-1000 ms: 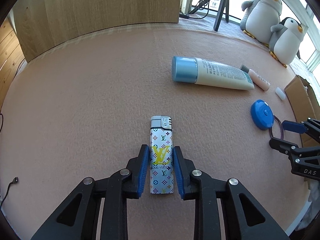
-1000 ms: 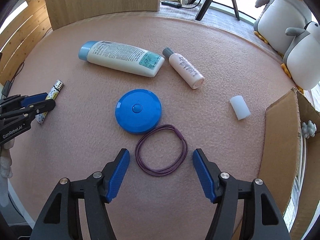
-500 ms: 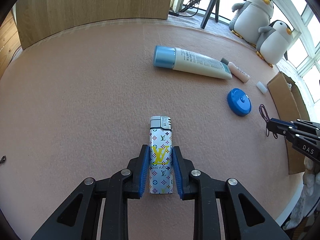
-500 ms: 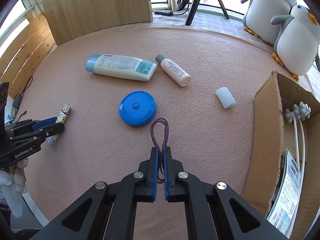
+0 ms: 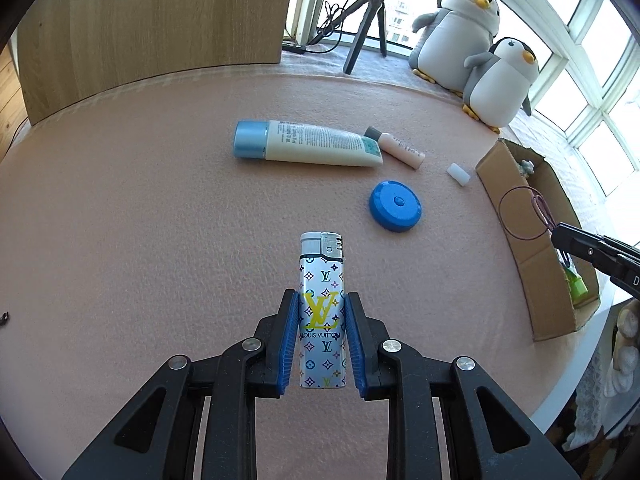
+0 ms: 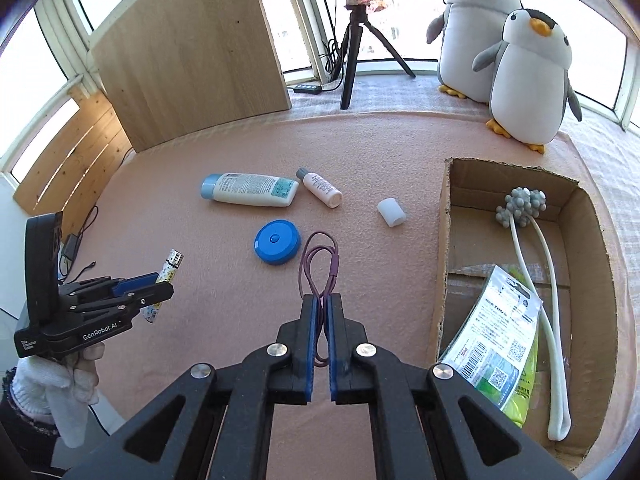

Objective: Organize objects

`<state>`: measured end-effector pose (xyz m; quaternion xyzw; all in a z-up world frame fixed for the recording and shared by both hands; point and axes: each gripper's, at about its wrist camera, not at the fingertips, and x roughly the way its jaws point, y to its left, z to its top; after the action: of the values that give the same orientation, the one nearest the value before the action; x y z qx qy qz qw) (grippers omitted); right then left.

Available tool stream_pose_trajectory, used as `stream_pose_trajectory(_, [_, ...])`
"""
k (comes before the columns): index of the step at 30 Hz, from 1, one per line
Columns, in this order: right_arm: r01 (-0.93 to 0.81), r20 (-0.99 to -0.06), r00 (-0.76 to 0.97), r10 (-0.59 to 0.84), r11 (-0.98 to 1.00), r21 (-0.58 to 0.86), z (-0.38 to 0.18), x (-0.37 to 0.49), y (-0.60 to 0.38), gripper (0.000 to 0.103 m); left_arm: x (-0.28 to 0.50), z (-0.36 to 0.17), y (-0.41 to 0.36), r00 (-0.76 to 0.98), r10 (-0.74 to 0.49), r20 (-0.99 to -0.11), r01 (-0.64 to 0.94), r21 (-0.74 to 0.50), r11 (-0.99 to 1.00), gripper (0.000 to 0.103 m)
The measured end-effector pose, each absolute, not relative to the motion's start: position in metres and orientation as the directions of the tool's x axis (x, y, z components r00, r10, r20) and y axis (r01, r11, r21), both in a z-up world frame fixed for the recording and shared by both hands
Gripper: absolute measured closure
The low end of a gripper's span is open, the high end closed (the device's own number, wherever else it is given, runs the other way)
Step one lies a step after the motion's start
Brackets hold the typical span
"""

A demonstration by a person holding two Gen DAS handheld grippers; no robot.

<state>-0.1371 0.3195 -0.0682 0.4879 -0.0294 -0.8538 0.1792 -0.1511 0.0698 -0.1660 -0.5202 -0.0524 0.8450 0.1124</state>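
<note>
Partway: left gripper (image 5: 322, 334) clamping lighter (image 5: 322, 312), right gripper (image 6: 320, 316) pinching hair tie (image 6: 318, 262), both nearing cardboard box (image 6: 444, 240); four items (image 6: 250, 189) awaiting on table.

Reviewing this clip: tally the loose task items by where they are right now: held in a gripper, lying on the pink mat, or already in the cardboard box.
Held: 2, lighter in left gripper, hair tie in right gripper
On pink mat: 4, large tube, small bottle, blue round case, white cylinder
In cardboard box: 2, massager, green packet
Total: 8
</note>
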Motion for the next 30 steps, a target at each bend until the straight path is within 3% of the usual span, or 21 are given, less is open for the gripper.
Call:
stream_pose_trajectory(13, [0.129, -0.802, -0.543, -0.248, -0.969, 0.212, -0.054, -0.114, 0.407, 0.098, -0.156, -0.120, 0.182, -0.451, 0.373, -0.811, -0.339, -0.230, -0.912, 0.078])
stream_pose_trajectory(30, [0.026, -0.800, -0.564, -0.204, -0.973, 0.229, -0.058, -0.095, 0.474, 0.098, -0.142, -0.111, 0.339, -0.348, 0.497, -0.795, -0.560, -0.249, -0.790, 0.078])
